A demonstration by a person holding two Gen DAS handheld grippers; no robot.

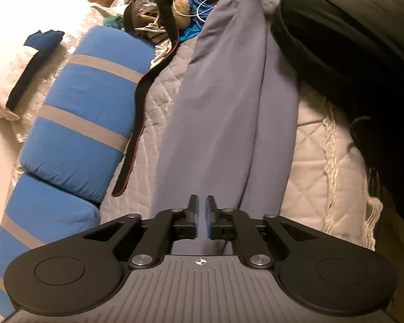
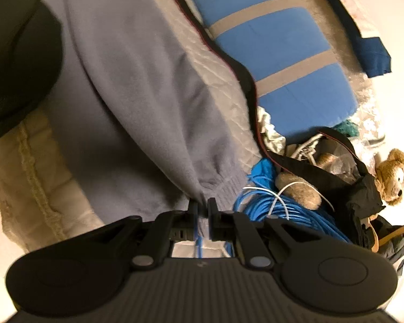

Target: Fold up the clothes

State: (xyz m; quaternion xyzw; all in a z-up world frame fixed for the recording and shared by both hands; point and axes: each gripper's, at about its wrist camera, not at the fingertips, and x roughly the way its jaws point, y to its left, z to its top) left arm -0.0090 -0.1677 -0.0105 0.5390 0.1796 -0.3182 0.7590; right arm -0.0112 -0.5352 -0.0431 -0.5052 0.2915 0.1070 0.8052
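Long grey fleece garment (image 1: 229,113) lies stretched on the bed's pale quilted cover (image 1: 317,177), long axis running straight between the two grippers: ribbed cuff end at the right gripper (image 2: 201,207), other end by the left gripper (image 1: 201,207). Right fingers closed tight on the gathered cuff, fabric bunched between them. Left fingers narrowly apart w/ a slim gap; garment lies under/just ahead of them, nothing visibly pinched. Black fabric mass (image 1: 358,62) overlaps the garment's edge on one side, in left wrist view at upper right. On the other side, a thin black strap w/ dark red edging (image 1: 137,113) trails along the quilt, beside a blue cushion w/ grey stripes (image 1: 86,113); a second one (image 1: 40,223) of same kind sits nearer the left gripper. Near the cuff end: coil of blue cable (image 2: 272,207) w/ a white wire across it, just beside the right fingers; a black bag (image 2: 344,180) of clutter; brown teddy bear (image 2: 390,175) at the far edge. Dark blue folded cloth (image 2: 371,53) lies beyond the cushion.
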